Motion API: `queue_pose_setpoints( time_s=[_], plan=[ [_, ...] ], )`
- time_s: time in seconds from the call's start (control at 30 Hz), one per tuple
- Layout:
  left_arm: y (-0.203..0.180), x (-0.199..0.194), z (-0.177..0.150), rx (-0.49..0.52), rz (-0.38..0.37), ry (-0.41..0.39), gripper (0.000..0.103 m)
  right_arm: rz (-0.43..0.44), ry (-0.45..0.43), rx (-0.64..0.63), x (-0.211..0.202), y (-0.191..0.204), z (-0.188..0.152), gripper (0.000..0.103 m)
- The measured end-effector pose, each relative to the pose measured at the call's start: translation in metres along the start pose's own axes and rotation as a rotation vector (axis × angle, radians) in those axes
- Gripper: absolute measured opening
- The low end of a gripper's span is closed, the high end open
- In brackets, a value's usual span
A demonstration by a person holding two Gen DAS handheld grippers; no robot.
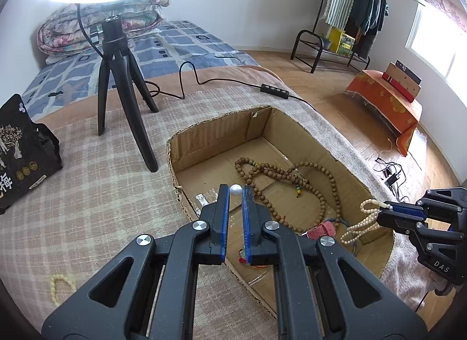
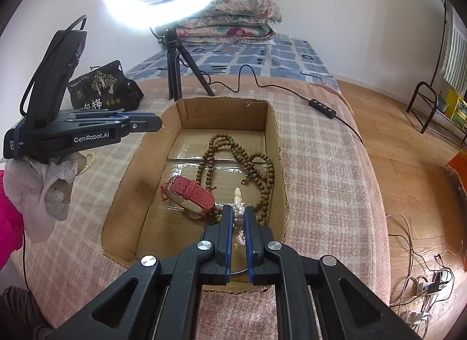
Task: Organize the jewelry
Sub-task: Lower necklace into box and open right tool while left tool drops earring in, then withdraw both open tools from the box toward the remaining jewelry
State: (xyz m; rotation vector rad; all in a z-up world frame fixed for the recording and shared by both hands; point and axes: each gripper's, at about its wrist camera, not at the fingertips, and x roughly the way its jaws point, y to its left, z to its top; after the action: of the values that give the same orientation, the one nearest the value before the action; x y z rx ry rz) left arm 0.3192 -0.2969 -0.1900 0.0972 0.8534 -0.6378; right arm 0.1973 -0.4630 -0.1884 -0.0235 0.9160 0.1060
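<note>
"GenRobot.AI" on left tool (image 2: pixel 159 123)

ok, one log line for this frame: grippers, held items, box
left gripper: shut on white bead | right gripper: shut on pearl strand above cardboard box | box: wooden beads, red watch

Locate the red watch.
In the right wrist view the red watch lies inside the cardboard box, near its left wall, beside the brown bead necklace.

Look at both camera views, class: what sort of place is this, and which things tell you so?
Most likely a bedroom in a home. A bed with a folded quilt stands by the wall, and a clothes rack hung with garments stands near the window.
</note>
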Motion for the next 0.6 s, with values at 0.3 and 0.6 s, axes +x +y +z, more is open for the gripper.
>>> queue_pose_setpoints(
  time_s=[0.3, 0.6],
  plan=[
    [-0.003, 0.001, 0.001, 0.002, 0.009, 0.012, 0.025, 0.014, -0.013, 0.0, -0.001, 0.004, 0.0, 0.034],
    [-0.004, -0.011, 0.003, 0.004, 0.027, -0.031, 0.063, -0.034, -0.066, 0.019, -0.01, 0.008, -0.002, 0.097]
  ],
)
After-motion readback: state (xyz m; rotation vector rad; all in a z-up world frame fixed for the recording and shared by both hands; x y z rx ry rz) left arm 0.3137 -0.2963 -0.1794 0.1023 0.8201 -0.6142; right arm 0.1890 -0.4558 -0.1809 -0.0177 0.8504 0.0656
